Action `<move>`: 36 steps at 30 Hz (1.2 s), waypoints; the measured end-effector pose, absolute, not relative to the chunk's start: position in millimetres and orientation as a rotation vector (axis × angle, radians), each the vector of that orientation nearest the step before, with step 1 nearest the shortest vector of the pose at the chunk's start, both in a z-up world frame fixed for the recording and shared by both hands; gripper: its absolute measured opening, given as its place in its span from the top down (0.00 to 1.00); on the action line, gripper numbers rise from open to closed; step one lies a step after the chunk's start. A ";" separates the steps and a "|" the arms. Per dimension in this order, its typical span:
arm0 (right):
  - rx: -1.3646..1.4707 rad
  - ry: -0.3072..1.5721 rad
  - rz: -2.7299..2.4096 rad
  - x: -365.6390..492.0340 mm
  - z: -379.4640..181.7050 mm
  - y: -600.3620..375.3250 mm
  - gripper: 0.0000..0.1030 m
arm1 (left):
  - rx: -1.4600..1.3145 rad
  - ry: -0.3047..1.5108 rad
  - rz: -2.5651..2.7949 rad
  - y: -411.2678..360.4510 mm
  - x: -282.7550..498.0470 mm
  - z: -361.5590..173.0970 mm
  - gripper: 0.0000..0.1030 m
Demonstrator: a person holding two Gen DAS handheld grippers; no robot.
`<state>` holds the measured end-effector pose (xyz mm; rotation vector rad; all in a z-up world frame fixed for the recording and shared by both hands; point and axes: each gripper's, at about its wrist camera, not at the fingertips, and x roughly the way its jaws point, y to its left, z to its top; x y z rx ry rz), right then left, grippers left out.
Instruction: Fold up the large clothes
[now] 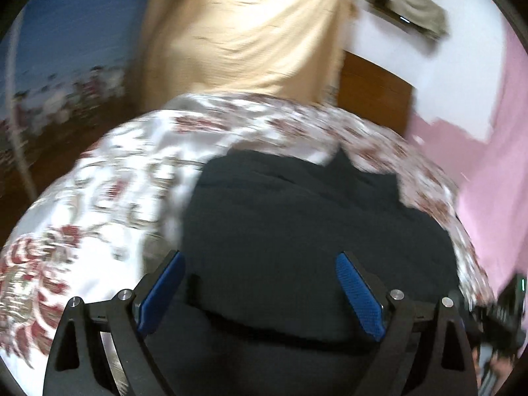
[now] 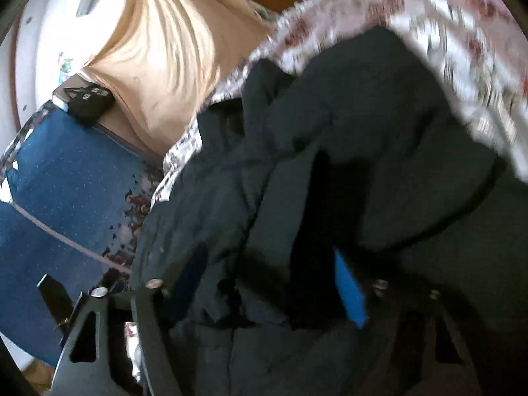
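Observation:
A large dark navy garment (image 1: 297, 204) lies crumpled on a bed with a white cover printed in red flowers (image 1: 132, 171). My left gripper (image 1: 260, 255) hovers low over the garment's near part, its blue pads (image 1: 359, 297) wide apart and holding nothing. In the right wrist view the same garment (image 2: 363, 115) is bunched in thick folds. My right gripper (image 2: 267, 249) is sunk into it, with folds filling the space between the jaws. One blue pad (image 2: 349, 290) shows; cloth covers the other. Blur hides whether the pads press on the fabric.
A beige cloth (image 1: 247, 33) hangs beyond the bed, also in the right wrist view (image 2: 165, 49). A blue sheet (image 2: 66, 181) lies to the left with a black device (image 2: 87, 99) at its edge. A pink wall (image 1: 495, 148) and brown wood (image 1: 373, 89) stand to the right.

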<state>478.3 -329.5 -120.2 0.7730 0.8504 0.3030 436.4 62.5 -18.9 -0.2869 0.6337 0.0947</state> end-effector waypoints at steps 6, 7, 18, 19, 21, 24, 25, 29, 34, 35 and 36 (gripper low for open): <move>0.767 0.843 0.296 474.0 -108.5 -322.5 0.90 | -0.457 0.666 0.237 132.6 447.3 -34.0 0.10; 0.769 0.827 0.313 472.4 -103.4 -321.4 0.91 | -0.514 0.676 0.237 141.8 448.0 -37.5 0.10; 0.503 0.417 0.070 422.8 -8.5 -362.3 0.95 | -0.443 0.654 0.170 119.1 454.3 -38.7 0.10; 0.492 0.409 0.054 422.0 -7.8 -366.7 0.95 | -0.426 0.653 0.154 114.9 456.4 -39.8 0.10; 0.472 0.407 0.026 423.6 -11.1 -372.9 0.95 | -0.382 0.653 0.126 102.3 461.8 -44.2 0.10; 0.391 0.445 -0.041 436.7 -23.0 -370.0 0.95 | -0.293 0.698 0.111 82.0 474.8 -54.4 0.10; 0.382 0.461 -0.055 440.9 -27.6 -369.1 0.95 | -0.268 0.729 0.107 76.4 481.5 -60.3 0.10; 0.352 0.565 -0.133 459.3 -47.9 -375.7 0.94 | -0.259 0.817 0.114 72.8 494.2 -77.4 0.10; 0.263 0.558 -0.226 454.6 -42.1 -371.7 0.87 | -0.226 0.740 0.171 66.6 482.1 -62.2 0.10; 0.223 0.532 -0.219 451.2 -35.7 -364.1 0.75 | -0.224 0.707 0.154 63.8 478.6 -57.2 0.10; 0.185 0.505 -0.200 448.4 -31.3 -354.6 0.62 | -0.220 0.650 0.104 57.0 471.3 -49.1 0.10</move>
